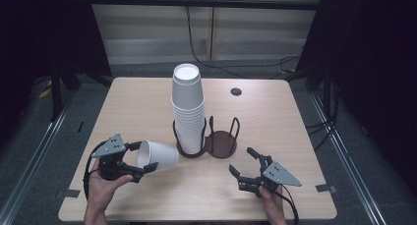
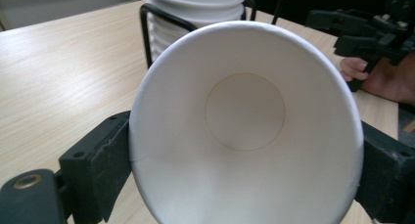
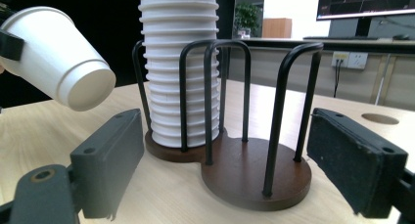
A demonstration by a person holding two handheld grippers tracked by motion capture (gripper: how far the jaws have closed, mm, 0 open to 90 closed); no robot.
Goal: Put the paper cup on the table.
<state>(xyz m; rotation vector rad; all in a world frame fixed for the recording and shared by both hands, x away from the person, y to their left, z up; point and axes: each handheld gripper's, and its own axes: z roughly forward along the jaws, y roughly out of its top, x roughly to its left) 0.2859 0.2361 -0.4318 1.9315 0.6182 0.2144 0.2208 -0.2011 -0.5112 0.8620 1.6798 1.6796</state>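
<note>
Left gripper view: one white paper cup (image 2: pixel 244 121) is seen mouth-on, clamped at its rim between the two black jaws of the left gripper (image 2: pixel 244 180); behind it the cup stack (image 2: pixel 195 9) is seen in its wire holder (image 2: pixel 156 23).
Right gripper view: the jaws of the right gripper (image 3: pixel 235 165) are held wide apart with nothing between them, aimed at the empty bay (image 3: pixel 259 175) of the holder; the carried cup is seen tilted at upper left.
High view: the holder stands near the middle of the tabletop (image 1: pixel 137 102), the carried cup just to its left, toward the front edge and held off the surface.
Progress: one cup is judged to be separated from the stack; whether it is bound for the empty bay cannot be told, and no cup has been set there.
Count: one loose cup, one stack of roughly a dozen nested cups, one two-bay holder, two grippers.
</note>
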